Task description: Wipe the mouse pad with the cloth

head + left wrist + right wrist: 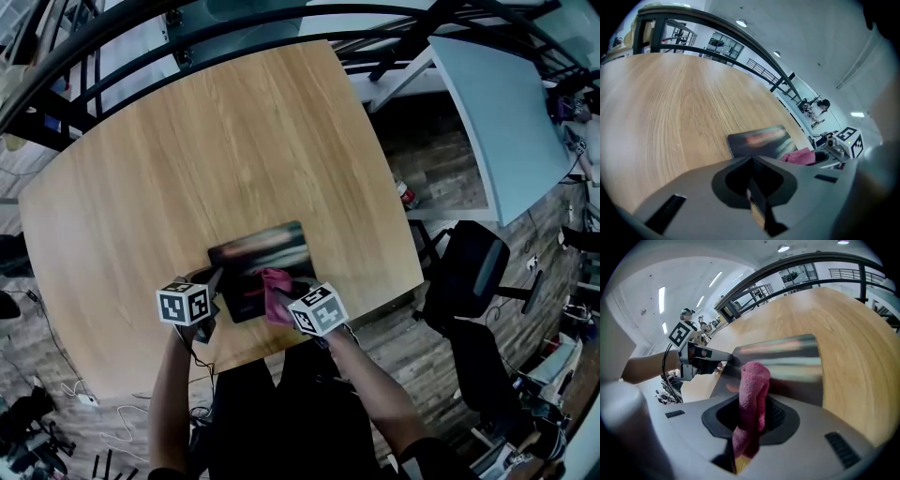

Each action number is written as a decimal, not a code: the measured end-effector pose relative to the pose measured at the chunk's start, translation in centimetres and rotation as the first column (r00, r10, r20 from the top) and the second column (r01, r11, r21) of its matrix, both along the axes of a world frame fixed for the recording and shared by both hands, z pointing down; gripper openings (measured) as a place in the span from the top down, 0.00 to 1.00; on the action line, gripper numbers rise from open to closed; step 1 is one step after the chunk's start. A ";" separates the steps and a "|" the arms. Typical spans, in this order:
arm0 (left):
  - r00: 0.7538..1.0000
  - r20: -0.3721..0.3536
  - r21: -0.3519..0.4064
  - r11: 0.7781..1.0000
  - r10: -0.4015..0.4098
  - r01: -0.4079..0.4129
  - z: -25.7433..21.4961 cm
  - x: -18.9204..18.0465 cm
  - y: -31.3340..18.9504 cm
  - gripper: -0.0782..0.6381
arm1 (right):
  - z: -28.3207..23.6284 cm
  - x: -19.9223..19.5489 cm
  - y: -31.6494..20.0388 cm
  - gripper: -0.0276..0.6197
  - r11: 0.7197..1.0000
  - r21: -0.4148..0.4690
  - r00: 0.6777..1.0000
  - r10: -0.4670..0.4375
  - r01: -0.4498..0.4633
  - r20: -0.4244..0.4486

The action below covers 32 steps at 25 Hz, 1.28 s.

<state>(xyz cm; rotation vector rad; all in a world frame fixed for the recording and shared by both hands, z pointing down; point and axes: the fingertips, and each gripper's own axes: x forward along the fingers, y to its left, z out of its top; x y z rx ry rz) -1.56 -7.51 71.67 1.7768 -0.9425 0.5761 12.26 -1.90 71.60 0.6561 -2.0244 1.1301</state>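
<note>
A dark mouse pad (255, 255) lies near the front edge of the wooden table (187, 159). My right gripper (279, 300) is shut on a pink cloth (275, 281), which rests on the pad's near right part. In the right gripper view the cloth (754, 376) sticks up out of the jaws of the right gripper (751, 401) in front of the pad (787, 359). My left gripper (214, 286) is at the pad's left edge, jaws together with nothing between them. The left gripper view shows the left gripper (751, 160), with the pad (757, 140) just ahead of it.
A black office chair (472, 267) stands right of the table. A pale blue tabletop (506, 112) is at the back right, a red can (406, 195) on the floor between. Dark railings (112, 42) run behind the table. Cables (84, 398) lie on the floor at left.
</note>
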 end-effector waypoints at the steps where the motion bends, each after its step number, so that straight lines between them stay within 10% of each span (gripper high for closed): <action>1: 1.000 -0.001 -0.002 1.000 -0.004 0.004 0.0 0.0 0.0 0.86 | 0.0 0.5 -0.2 0.81 1.000 -0.001 1.000 0.005 -0.005 -0.003; 32: 0.997 0.018 -0.009 0.997 -0.081 0.081 0.2 0.0 -0.1 0.86 | 0.3 8.3 -2.3 0.81 1.000 -0.028 0.995 -0.011 0.008 -0.095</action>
